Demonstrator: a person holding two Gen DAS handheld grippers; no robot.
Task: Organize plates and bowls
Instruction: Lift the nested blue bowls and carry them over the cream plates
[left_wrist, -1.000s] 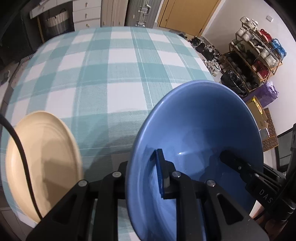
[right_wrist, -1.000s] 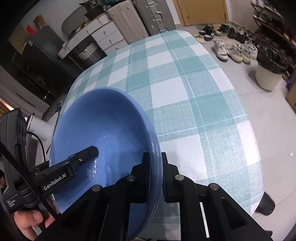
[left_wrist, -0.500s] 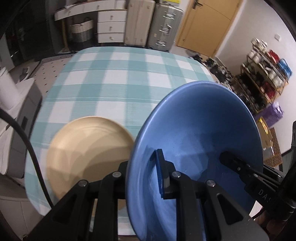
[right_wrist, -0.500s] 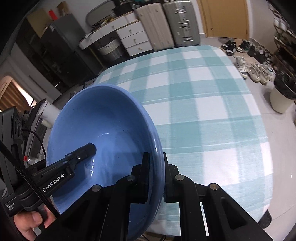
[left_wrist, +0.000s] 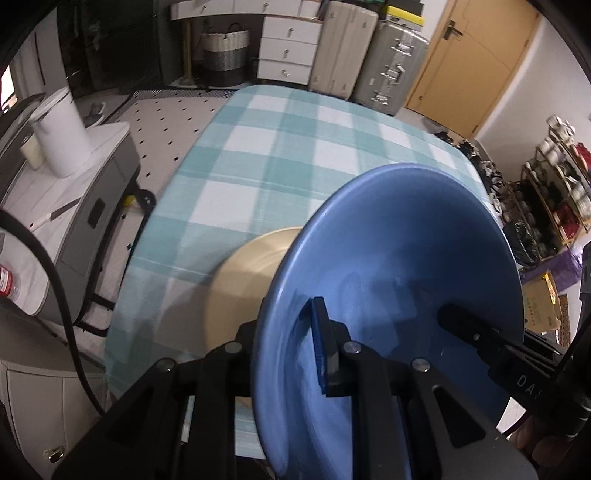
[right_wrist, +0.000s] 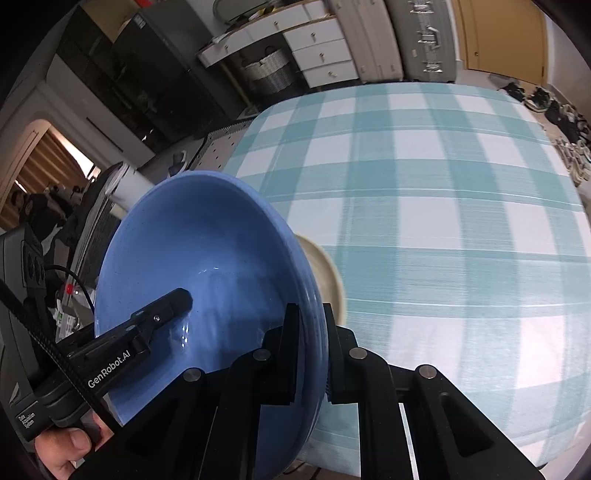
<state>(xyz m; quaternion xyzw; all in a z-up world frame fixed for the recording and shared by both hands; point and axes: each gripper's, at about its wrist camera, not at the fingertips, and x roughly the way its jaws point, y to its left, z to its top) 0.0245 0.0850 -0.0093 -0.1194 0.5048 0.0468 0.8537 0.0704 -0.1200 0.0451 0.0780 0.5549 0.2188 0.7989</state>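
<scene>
A large blue bowl hangs tilted above the checked table, held by its rim from two opposite sides. My left gripper is shut on the near rim, one pad inside the bowl and the other finger hidden behind its wall. My right gripper is shut on the opposite rim of the blue bowl. A cream plate lies on the table, partly covered by the bowl; its edge peeks out in the right wrist view. A hand holds the left gripper's handle.
The teal and white tablecloth stretches far beyond the plate. A grey side unit bearing a white roll stands left of the table. Suitcases, drawers and a shoe rack line the room.
Both grippers have carried the blue bowl sideways across the table. The cream plate, earlier off to the left of the bowl, now lies partly behind it. Both grips are unchanged.
</scene>
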